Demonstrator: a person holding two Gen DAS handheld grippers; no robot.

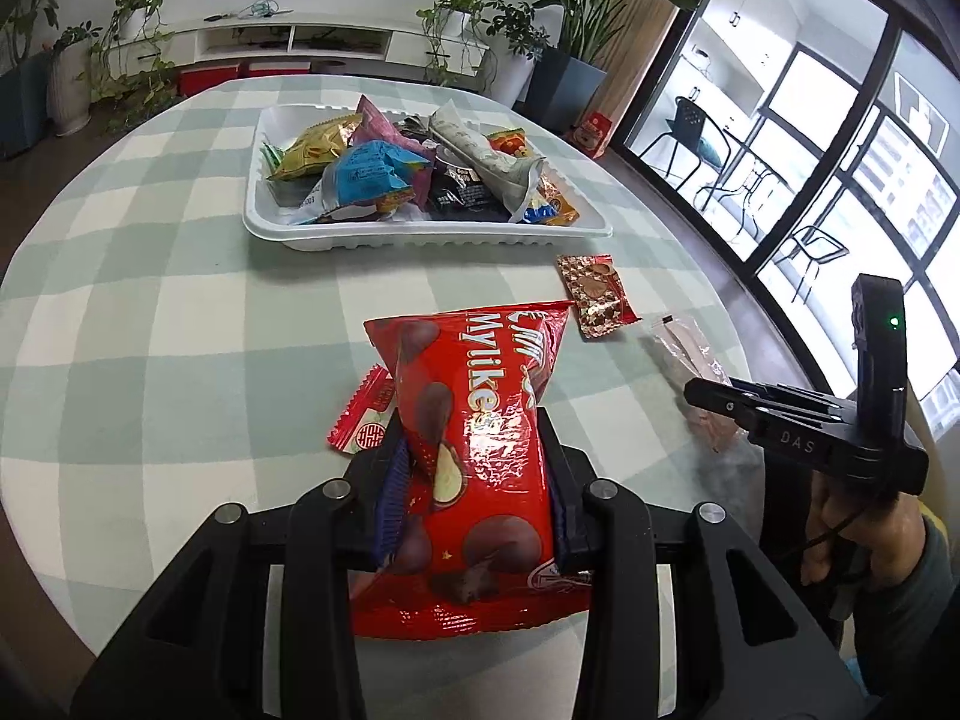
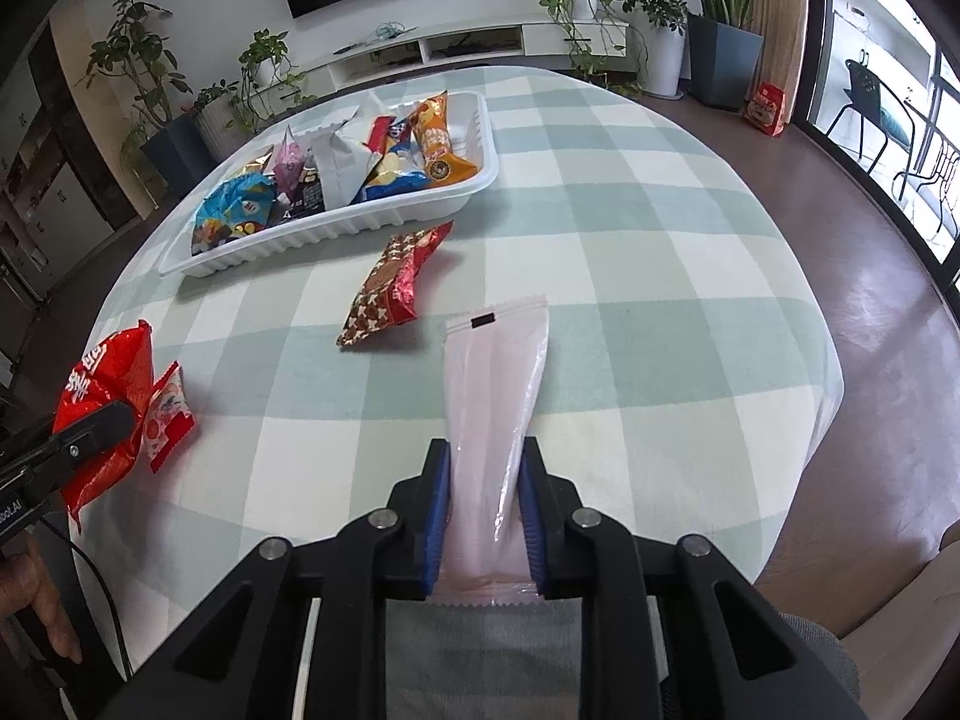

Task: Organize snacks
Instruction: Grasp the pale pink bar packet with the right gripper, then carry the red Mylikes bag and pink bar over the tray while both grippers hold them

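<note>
Pads of your left gripper [image 1: 474,480] are clamped on the red chocolate bag [image 1: 480,450], above the checked tablecloth [image 1: 180,330]. Your right gripper [image 2: 483,510] pinches the pale pink packet [image 2: 495,384], which seems to rest on the cloth. A star-patterned snack [image 2: 390,288] lies just beyond, then the white tray [image 2: 336,228] of snacks.
</note>
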